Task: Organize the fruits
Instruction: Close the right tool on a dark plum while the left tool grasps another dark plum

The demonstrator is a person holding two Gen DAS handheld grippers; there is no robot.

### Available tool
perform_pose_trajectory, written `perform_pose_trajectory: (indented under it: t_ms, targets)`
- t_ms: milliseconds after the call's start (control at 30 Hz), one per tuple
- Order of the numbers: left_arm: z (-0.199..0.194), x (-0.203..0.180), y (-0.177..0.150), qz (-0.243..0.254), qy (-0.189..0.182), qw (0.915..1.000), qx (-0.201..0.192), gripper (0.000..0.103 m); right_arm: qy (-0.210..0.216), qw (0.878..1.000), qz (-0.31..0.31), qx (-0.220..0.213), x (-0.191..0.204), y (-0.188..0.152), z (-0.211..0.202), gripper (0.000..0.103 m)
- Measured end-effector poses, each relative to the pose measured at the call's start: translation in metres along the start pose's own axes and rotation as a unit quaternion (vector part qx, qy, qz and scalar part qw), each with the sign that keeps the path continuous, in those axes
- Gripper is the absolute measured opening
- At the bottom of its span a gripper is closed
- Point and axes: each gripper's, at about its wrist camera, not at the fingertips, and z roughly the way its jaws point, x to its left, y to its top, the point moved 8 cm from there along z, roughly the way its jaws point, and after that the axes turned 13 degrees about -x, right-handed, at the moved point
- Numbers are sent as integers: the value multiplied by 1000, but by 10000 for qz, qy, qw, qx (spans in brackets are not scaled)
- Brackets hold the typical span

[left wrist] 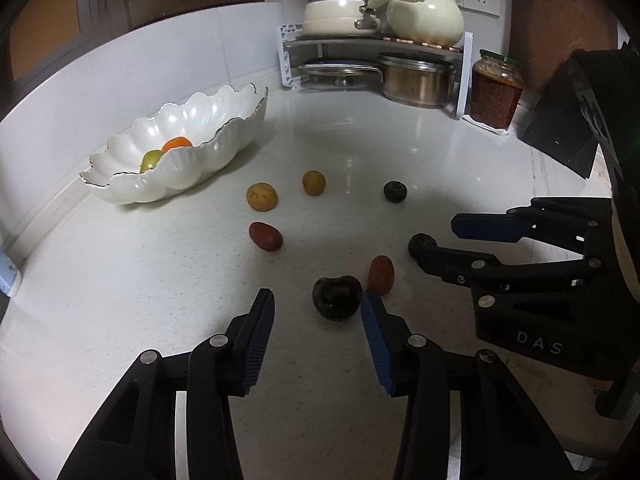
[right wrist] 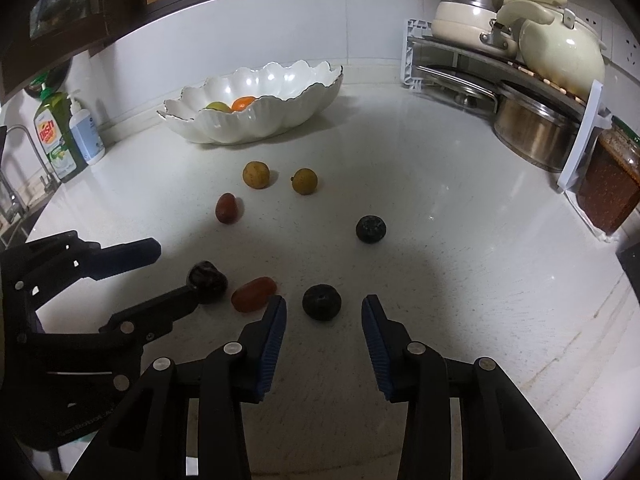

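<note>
Left wrist view: left gripper, ribbed blue jaws released, straddles a glossy dark heart-shaped cherry on the speckled white bench; an oval red fruit lies just beside it. Scalloped porcelain bowl holds two fruits.

Right wrist view: right gripper, jaws released, flanks a round matte black fruit.
</note>
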Motion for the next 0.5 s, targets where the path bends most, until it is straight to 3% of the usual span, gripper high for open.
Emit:
perform_pose_trajectory:
  t_ms: [500]
  targets:
    - [17,-2,-3,-203,-150,9996,141,39,63,9999,91,91,1,-1,12,37]
